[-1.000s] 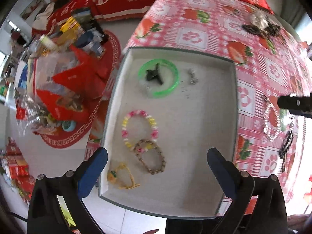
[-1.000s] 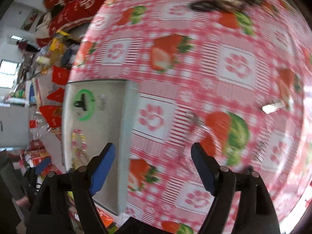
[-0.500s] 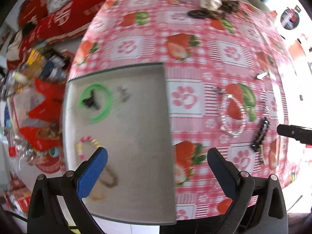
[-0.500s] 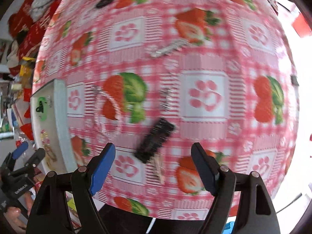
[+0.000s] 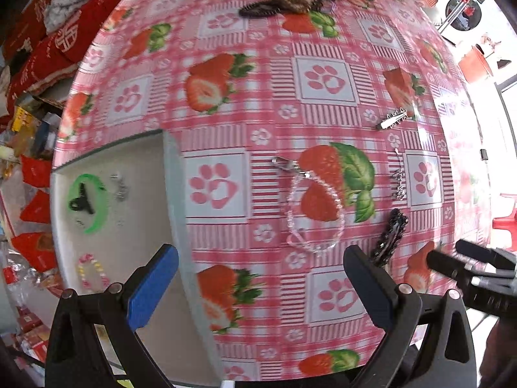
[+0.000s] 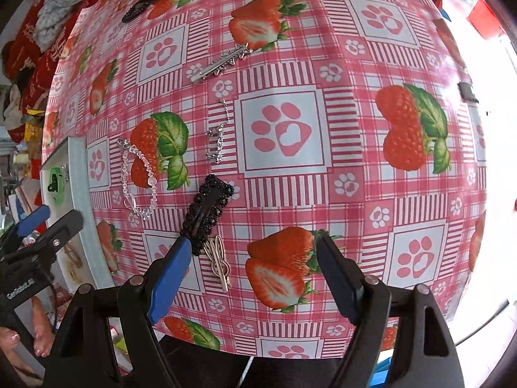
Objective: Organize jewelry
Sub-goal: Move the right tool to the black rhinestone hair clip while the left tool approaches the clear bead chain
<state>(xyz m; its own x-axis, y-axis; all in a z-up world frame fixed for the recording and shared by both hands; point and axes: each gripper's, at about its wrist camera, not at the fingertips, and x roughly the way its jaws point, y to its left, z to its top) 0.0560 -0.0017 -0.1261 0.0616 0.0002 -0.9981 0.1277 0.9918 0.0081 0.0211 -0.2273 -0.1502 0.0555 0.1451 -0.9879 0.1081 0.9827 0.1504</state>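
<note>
Black beaded rectangular hair clip (image 6: 206, 213) lying on pink strawberry tablecloth (image 6: 323, 194), just beside right gripper (image 6: 250, 278) | both jaws wide apart, empty | clear bead bracelet (image 5: 311, 210) between left gripper (image 5: 258, 287) and grey tray (image 5: 174, 194) | silver clip (image 6: 219, 63) beyond

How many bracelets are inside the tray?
2 that I can see in the tray: a green bracelet at the far end and a pastel bead bracelet nearer. The left gripper may hide more.
</note>
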